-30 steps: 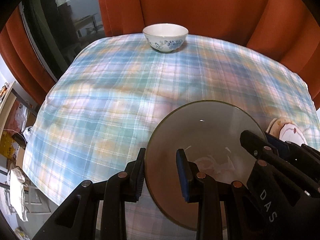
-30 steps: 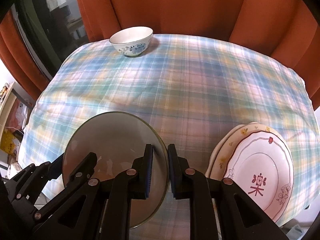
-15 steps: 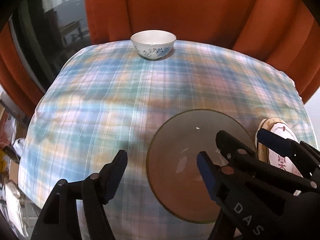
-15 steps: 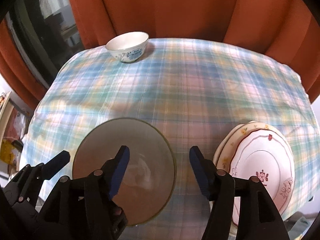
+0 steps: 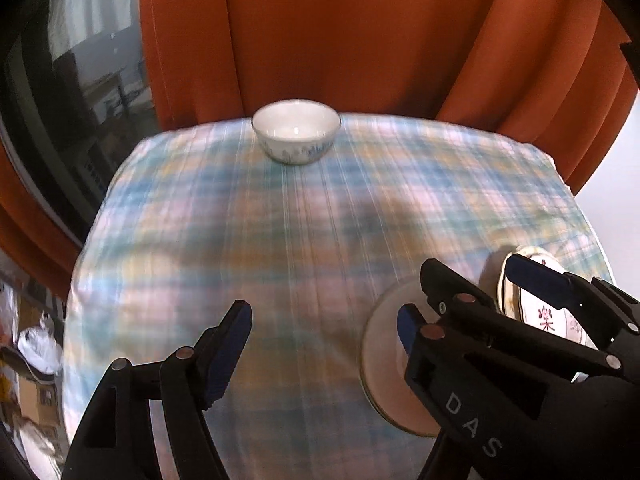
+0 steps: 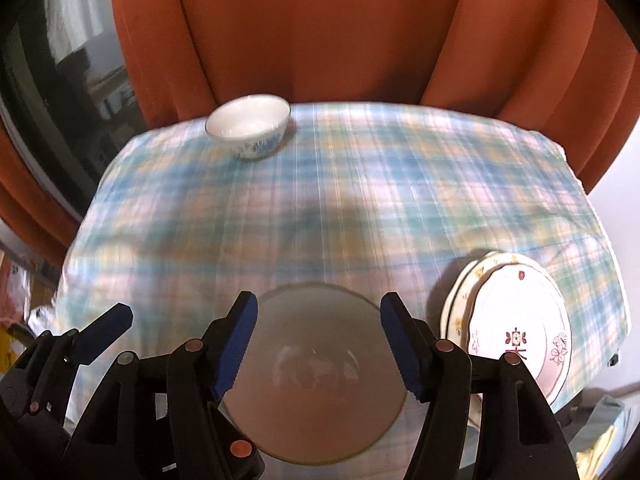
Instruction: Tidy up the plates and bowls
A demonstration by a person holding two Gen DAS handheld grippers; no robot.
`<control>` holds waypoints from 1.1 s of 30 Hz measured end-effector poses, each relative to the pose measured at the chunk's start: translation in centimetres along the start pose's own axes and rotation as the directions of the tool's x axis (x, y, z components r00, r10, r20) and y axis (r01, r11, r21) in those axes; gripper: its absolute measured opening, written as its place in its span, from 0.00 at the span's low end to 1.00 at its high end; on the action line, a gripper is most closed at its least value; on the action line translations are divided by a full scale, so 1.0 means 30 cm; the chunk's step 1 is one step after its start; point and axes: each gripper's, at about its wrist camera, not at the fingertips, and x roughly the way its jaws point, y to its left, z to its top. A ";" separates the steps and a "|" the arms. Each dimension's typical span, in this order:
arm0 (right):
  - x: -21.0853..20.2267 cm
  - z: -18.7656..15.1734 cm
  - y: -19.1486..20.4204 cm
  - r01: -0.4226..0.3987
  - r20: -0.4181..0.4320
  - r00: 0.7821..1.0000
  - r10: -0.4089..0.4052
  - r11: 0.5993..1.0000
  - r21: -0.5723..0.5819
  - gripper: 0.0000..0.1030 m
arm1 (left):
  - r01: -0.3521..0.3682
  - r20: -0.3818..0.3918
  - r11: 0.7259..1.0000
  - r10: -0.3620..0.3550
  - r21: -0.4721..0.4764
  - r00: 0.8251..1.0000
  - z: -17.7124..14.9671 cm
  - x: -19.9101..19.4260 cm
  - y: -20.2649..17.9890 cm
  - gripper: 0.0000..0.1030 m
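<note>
1. A table point(image 6: 360, 208) covered with a pastel plaid cloth is being shown, with orange curtains point(image 6: 320, 32) hanging behind its far edge.
2. The left hand-held gripper point(image 5: 324, 332) is being held above the near part of the table with its jaws spread wide; nothing is being gripped between its blue pads point(image 5: 230, 354), and only the cloth is being seen in the gap.
3. The right hand-held gripper point(image 6: 318, 344) is likewise being held with its jaws standing well apart; its pads are not being pressed on anything.
4. A smoky glass plate point(image 6: 316, 384) is lying flat on the cloth near the near edge of the table, and it is being seen through the gap of the right hand-held gripper, below the pads and apart from them.
5. In the left wrist view the same glass plate point(image 5: 384, 360) is being partly covered by the two grippers' black frames.
6. A stack of patterned plates point(image 6: 516, 328) is resting at the near right corner of the table, just beside the glass plate; whether the two are touching cannot be told.
7. A white bowl with blue decoration point(image 5: 297, 130) is standing upright at the far edge of the table, towards its left side, well apart from the plates.
8. Both views are being blurred.
</note>
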 end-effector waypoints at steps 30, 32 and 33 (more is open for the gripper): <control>0.488 0.696 0.139 -0.036 0.035 0.999 0.036 0.999 0.006 0.66 | -0.158 -0.003 0.978 0.159 -0.139 0.987 0.625 0.532 0.209 0.75; 0.531 0.697 0.132 -0.049 0.033 0.998 0.049 0.999 0.013 0.66 | -0.167 -0.001 0.975 0.168 -0.149 0.986 0.623 0.562 0.212 0.75; 0.546 0.697 0.130 -0.052 0.036 0.998 0.051 0.999 0.013 0.66 | -0.169 0.000 0.974 0.171 -0.152 0.985 0.620 0.578 0.214 0.74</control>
